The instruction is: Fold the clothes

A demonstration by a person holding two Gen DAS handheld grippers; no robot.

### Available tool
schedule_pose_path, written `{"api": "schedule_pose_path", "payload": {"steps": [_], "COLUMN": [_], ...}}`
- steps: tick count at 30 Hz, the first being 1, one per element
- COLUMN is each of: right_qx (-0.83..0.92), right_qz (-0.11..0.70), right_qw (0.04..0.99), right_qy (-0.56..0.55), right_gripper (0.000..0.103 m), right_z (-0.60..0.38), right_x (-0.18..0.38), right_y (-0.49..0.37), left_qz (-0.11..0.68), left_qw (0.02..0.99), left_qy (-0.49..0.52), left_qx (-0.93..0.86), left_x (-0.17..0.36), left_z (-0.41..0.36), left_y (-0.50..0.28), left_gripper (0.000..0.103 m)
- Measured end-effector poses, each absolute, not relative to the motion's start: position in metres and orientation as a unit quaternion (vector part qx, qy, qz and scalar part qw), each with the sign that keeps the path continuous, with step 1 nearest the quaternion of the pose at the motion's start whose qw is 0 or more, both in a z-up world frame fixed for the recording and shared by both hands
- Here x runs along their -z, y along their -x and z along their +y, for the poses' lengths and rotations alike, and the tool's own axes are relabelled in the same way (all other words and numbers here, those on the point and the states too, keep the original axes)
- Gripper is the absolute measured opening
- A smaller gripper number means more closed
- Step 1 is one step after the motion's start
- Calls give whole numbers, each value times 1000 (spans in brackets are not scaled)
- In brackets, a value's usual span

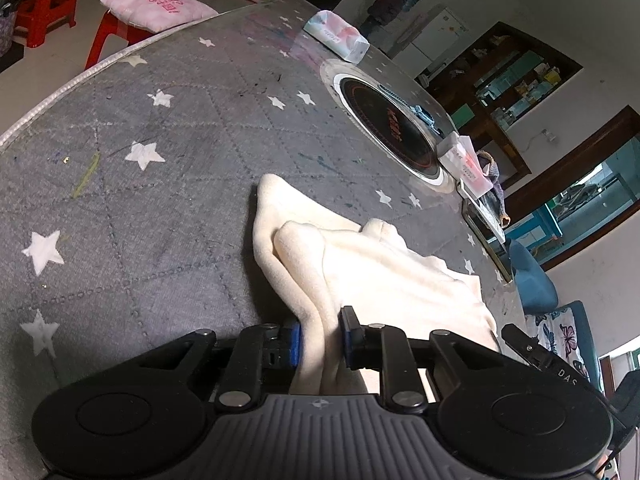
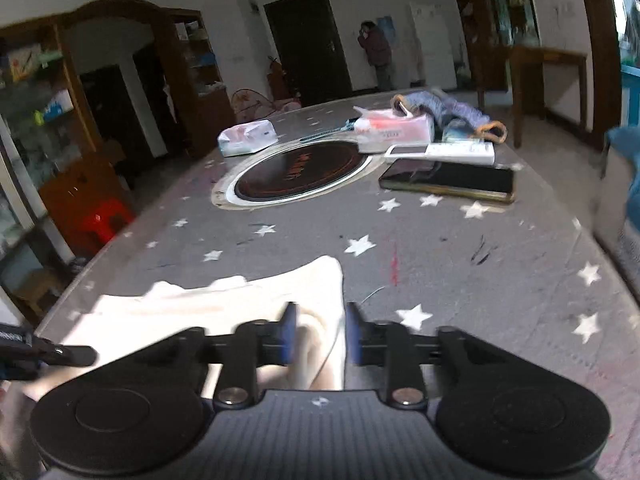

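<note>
A: Where is the garment?

B: The cream garment (image 1: 360, 264) lies on the desk (image 1: 140, 160), a grey cover with white stars. In my left wrist view it spreads from my gripper up toward 12 and 2 o'clock. One bunched edge rises off the cover into my left gripper (image 1: 320, 340).

A: So the left one has it?

B: Yes. Its blue pads (image 1: 347, 338) press a thick fold of cloth between them. My right gripper (image 2: 320, 334) pinches another fold of the same garment, which trails off toward 9 o'clock in that view.

A: Can each gripper be seen from the other?

B: Partly. A black piece of the right gripper shows at 4 o'clock in the left view, just beside the cloth's far edge.

A: What else sits on the desk?

B: A round black hotplate (image 2: 300, 172) at 12 o'clock in the right view. Beyond it, a tissue pack (image 2: 246, 136) at 11. A dark phone (image 2: 448, 180) lies at 1 o'clock, with a white remote (image 2: 460, 152) just behind it and a second tissue pack (image 2: 394, 128) beside that. All are well apart from the garment.
</note>
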State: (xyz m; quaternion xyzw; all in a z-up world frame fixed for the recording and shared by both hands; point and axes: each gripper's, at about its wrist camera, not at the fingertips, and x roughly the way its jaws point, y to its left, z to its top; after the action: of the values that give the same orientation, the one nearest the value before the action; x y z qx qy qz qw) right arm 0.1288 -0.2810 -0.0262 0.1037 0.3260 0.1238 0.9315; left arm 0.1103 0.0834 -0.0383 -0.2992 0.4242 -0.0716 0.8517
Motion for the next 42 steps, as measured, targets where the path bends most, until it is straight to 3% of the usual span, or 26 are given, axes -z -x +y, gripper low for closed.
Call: {"api": "schedule_pose_path", "payload": {"steps": [6,8,11,25,32,37,39,41,42], "right_qx": [-134,-142,-144,-54,15,67,82,93,99], "right_qz": [353,352,347,254,232,260,286,303,306], "right_qw": [916,916,918,960,967,957,948,941,939], "right_qy": [-134,-131,-124,-103,-101,-114,-114,-119,-123], "right_gripper": [32,15,12,11,11,11,11,13,13], "right_z": [-283,-279,-274,-330,-386,-424,-436,-445,-449], "right_x": [47,48,44,-15,-20,2,17,26,29], "right_y": [-143,-142,-137,-95,-93,-102,-105,-105,-104], "left_qz": [423,424,422,412,410,449,457,451,447], "left_qw": [853,855,860,876,874,860,863,870,874], "left_qy": [297,289,275,184,160,119,88,66,55], "left_qx": [75,74,74,168,203,210,197,188,184], "left_x": [38,37,32,-10,-11,15,22,22,21], "left_z": [83,81,77,-34,-107,-151,-161,-163,-163], "left_y": [-111,-112,-113,-155,-183,-196,-195,-193,-193], "left_gripper": [23,22,17,15,15,16,21,36,38]}}
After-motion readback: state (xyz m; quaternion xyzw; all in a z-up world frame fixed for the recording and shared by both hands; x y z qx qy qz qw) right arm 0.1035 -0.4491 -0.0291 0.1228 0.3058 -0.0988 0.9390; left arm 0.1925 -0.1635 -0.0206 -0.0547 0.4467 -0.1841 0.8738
